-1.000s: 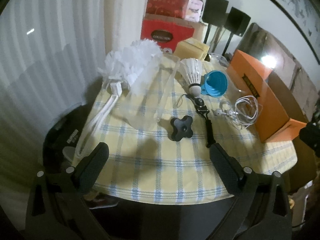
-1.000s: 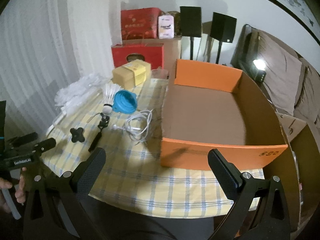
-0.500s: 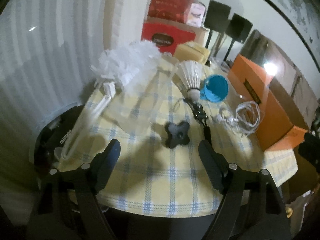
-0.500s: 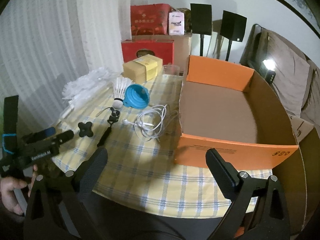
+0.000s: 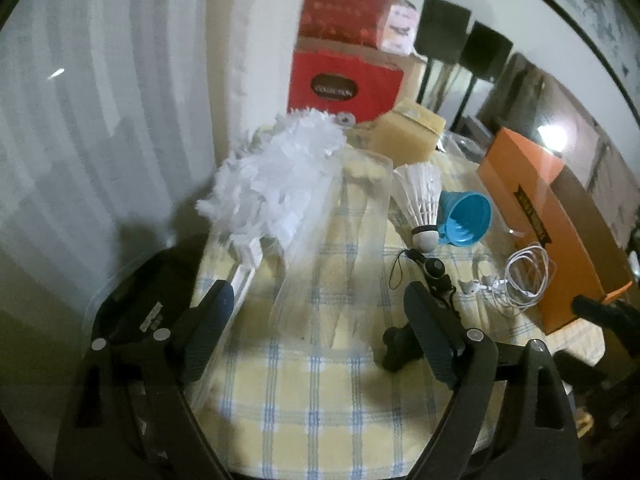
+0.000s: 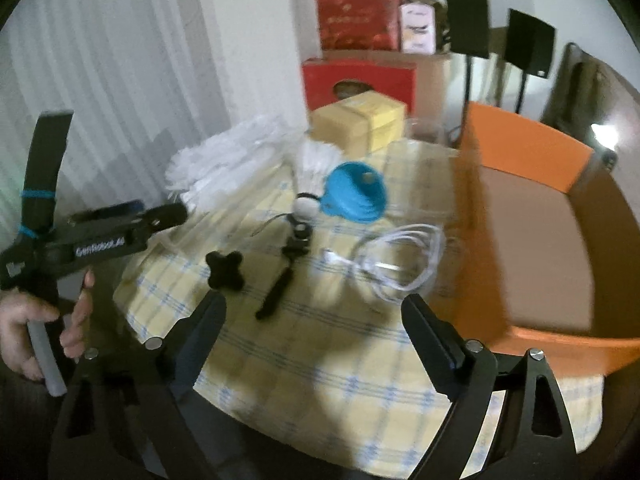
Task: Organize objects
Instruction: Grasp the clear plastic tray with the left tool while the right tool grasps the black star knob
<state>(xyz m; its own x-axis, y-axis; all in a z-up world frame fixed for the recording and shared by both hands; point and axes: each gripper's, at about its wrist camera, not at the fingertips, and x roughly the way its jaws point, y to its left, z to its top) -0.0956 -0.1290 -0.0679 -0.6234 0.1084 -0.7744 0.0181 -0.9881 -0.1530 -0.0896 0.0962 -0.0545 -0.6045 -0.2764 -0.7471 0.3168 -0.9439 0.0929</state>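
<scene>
Duster (image 5: pixel 280 176) lies at the bench's (image 5: pixel 312 400) far left, fluffy head toward the wall, white handle (image 5: pixel 246 276) just ahead of my left gripper (image 5: pixel 316 320), fingers spread and empty. I judge it light, the head soft and crushable; I'd take the stiff handle. Right gripper (image 6: pixel 312 328) spread too, facing the orange box (image 6: pixel 532 216).

Beyond the fingertips, past the table's far edge, a red gift box (image 5: pixel 342 86) stood with a second red box (image 5: pixel 346 8) stacked above it and a small pink carton (image 5: pixel 400 26) beside that. Two black music stands (image 6: pixel 498 26) were right of these. A white curtain (image 5: pixel 80 100) hung left of the fingers. A framed picture (image 5: pixel 588 4) was at upper right.
</scene>
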